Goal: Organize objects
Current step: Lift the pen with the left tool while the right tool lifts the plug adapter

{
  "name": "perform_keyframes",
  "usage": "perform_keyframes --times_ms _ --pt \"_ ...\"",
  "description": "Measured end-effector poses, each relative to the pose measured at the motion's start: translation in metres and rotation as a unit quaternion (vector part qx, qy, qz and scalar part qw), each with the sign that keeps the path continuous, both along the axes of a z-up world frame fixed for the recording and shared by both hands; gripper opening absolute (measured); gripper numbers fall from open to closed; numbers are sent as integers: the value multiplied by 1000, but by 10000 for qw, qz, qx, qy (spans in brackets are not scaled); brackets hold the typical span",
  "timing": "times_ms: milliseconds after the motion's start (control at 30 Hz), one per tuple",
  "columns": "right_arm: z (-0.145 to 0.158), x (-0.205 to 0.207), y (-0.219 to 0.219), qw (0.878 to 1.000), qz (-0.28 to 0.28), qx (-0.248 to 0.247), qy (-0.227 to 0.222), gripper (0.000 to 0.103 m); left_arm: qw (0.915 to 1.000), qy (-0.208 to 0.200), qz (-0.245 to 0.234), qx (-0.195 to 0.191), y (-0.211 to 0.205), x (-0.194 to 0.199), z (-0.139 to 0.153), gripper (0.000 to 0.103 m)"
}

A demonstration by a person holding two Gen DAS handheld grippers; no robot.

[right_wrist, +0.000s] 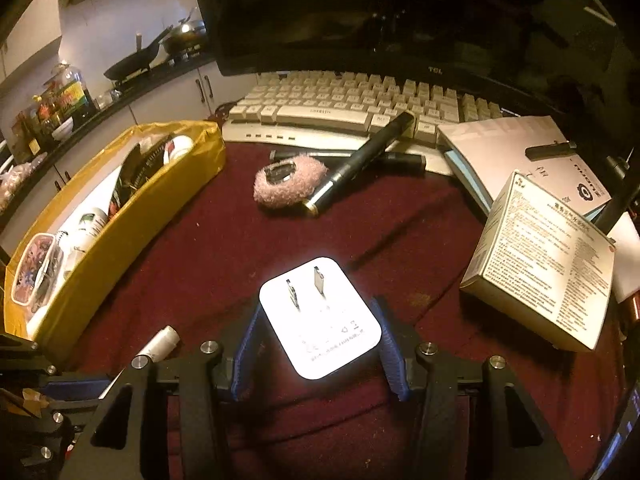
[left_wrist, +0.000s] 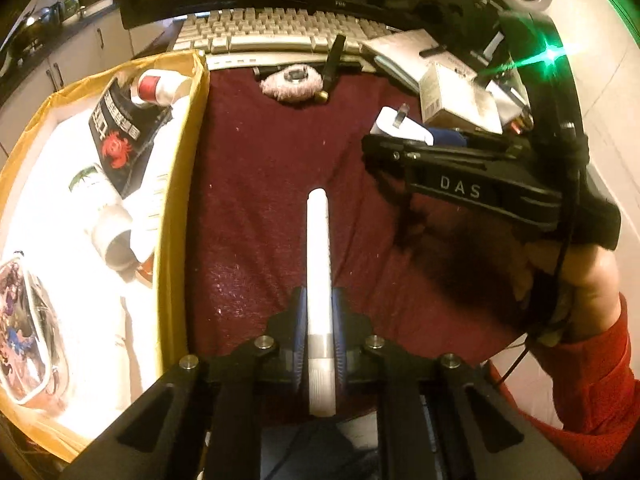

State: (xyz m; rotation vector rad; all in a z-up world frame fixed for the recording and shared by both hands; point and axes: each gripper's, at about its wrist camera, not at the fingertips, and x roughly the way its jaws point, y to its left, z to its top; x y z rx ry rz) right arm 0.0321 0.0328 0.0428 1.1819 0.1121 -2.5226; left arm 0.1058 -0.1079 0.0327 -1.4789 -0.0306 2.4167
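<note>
My left gripper (left_wrist: 319, 304) is shut on a white pen (left_wrist: 318, 248), which sticks out forward over the dark red cloth (left_wrist: 260, 184). Just left of it stands a yellow box (left_wrist: 176, 200) holding a black packet (left_wrist: 116, 128), white bottles and a printed pouch. My right gripper (right_wrist: 316, 320) is shut on a white plug adapter (right_wrist: 320, 320), prongs facing up, held above the cloth. In the left wrist view the right gripper (left_wrist: 404, 132) hovers at the right with the adapter (left_wrist: 394, 122). The pen's tip (right_wrist: 162, 342) shows at lower left in the right wrist view, beside the yellow box (right_wrist: 132, 216).
A pink fluffy ring (right_wrist: 290, 182) and a black pen (right_wrist: 360, 160) lie near the keyboard (right_wrist: 340, 104) below a dark monitor (right_wrist: 400, 12). A cardboard box (right_wrist: 544, 264) and booklets (right_wrist: 520, 144) crowd the right side. A hand in a red sleeve (left_wrist: 592, 360) holds the right gripper.
</note>
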Motion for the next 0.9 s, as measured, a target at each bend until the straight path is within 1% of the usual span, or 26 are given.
perform_keyframes --times_ms 100,200,333,900 --pt "7 2 1 9999 -2 -82 61 58 9999 154 25 45 1 -1 12 12" --pt "12 5 0 9999 13 -118 112 58 9996 244 107 -29 -2 -4 20 12" --pt "19 8 -6 9997 105 -116 179 58 9993 300 197 -86 -7 -7 24 12" --pt "47 17 -18 9984 303 -122 472 58 9975 660 192 -148 -10 -10 51 12"
